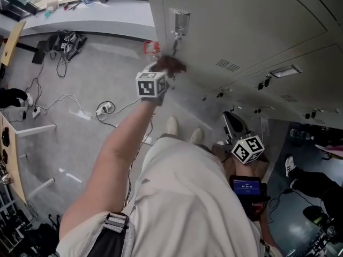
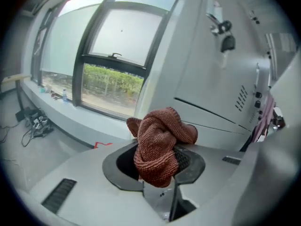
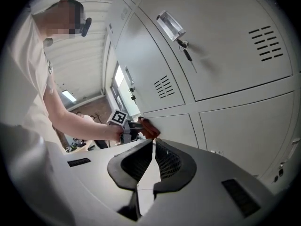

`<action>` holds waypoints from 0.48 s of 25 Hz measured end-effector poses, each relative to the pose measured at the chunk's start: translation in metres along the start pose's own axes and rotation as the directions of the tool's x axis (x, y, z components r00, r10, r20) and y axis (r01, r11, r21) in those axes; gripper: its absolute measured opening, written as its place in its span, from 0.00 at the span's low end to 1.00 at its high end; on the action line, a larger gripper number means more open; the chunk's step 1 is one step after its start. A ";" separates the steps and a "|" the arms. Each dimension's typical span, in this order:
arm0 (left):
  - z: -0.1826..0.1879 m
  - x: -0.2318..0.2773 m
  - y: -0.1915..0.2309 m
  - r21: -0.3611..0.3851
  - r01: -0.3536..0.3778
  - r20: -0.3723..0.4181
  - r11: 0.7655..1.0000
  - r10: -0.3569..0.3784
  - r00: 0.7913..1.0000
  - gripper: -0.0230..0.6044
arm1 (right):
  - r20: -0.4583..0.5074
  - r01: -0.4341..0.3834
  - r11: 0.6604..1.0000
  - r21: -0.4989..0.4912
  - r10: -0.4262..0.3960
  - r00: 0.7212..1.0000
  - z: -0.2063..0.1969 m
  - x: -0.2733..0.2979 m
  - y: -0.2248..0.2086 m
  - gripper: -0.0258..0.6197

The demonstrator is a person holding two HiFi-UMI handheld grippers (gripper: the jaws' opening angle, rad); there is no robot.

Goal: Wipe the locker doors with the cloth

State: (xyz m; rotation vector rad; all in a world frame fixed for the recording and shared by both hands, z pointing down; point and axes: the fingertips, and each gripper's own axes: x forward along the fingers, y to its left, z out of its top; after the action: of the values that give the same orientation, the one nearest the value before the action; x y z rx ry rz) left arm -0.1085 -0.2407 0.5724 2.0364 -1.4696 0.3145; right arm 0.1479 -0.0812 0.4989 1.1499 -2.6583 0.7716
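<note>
**Rust-red cloth (image 2: 162, 142) clamped in the left hand-held gripper (image 2: 157, 166) at the locker doors (image 1: 241, 31)**

We see the cloth as a bunched, twisted wad of coarse, ribbed knit in a brick-red colour. Its folds loop over one another and one rounded lobe sticks out to the right. It sits between the two dark jaws of the left hand-held gripper, which are clenched on its lower part. The wad keeps them only partly closed, and most of the fabric bulges above them.

In the head view, the left arm reaches out to the doors near the left edge of the locker bank. The cloth is at the door face just below a metal handle (image 1: 179, 21). We cannot tell whether it actually touches the door. The black-and-white marker cube (image 1: 151, 84) sits just behind the jaws.

The right hand-held gripper (image 3: 154, 161) hangs low beside the person's hip, well apart from the cloth. Its jaws are pressed together with nothing between them, and their inner pads carry a fine grid texture.

The doors are flat, pale grey sheet metal, divided by thin seams. They carry rows of short louvred vent slots (image 3: 265, 44), and a key (image 3: 186, 52) hangs below a recessed handle.
</note>
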 end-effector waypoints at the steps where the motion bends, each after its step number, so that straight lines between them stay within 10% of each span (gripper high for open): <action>1: -0.002 -0.001 0.015 -0.008 -0.032 -0.007 0.999 0.032 0.999 0.22 | -0.002 0.001 1.000 -0.001 -0.001 1.000 -0.001 0.003 0.002 0.09; 8: -0.032 0.024 0.032 -0.106 -0.162 -0.062 0.981 0.156 0.986 0.22 | -0.029 0.001 1.000 -0.001 -0.001 1.000 -0.009 0.006 0.009 0.09; 12: -0.050 0.042 -0.013 -0.167 -0.083 -0.080 0.982 0.070 0.994 0.22 | -0.045 0.000 1.000 -0.002 0.000 0.999 -0.009 -0.004 -0.003 0.09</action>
State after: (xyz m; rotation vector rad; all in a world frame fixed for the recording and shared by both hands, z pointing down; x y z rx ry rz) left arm -0.0738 -0.2410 0.6286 1.8179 -1.4797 0.2824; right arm 0.1527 -0.0757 0.5068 1.1185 -2.6217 0.7855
